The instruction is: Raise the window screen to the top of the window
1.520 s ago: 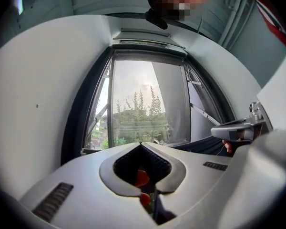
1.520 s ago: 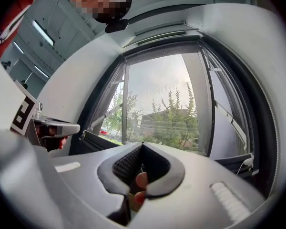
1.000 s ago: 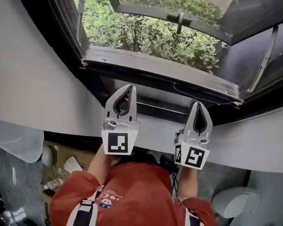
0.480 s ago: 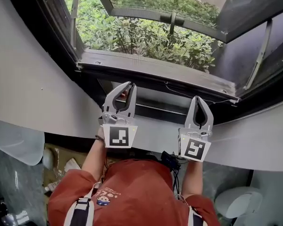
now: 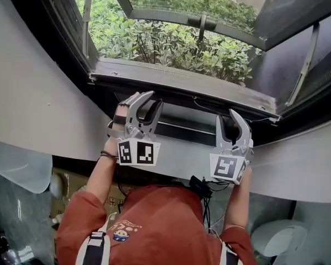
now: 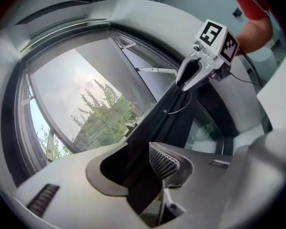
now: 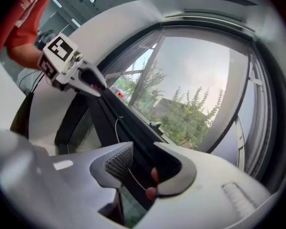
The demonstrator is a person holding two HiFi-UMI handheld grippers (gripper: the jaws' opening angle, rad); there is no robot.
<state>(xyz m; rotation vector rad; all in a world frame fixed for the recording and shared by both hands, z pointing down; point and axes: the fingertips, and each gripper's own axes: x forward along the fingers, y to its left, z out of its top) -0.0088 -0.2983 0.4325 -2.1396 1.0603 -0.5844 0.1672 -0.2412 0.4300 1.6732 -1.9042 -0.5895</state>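
Head view: window screen (image 5: 187, 130) sits low, at the window's bottom edge.
Its dark bar lies loose between the wide jaws of the left hand-held gripper (image 5: 153, 99) and right hand-held gripper (image 5: 227, 116), which have just been opening.

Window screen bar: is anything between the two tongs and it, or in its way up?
Nothing visible. The screen bar runs between the jaws of the left tongs and right tongs, which have just been opening. Above it, the window opening looks unobstructed.
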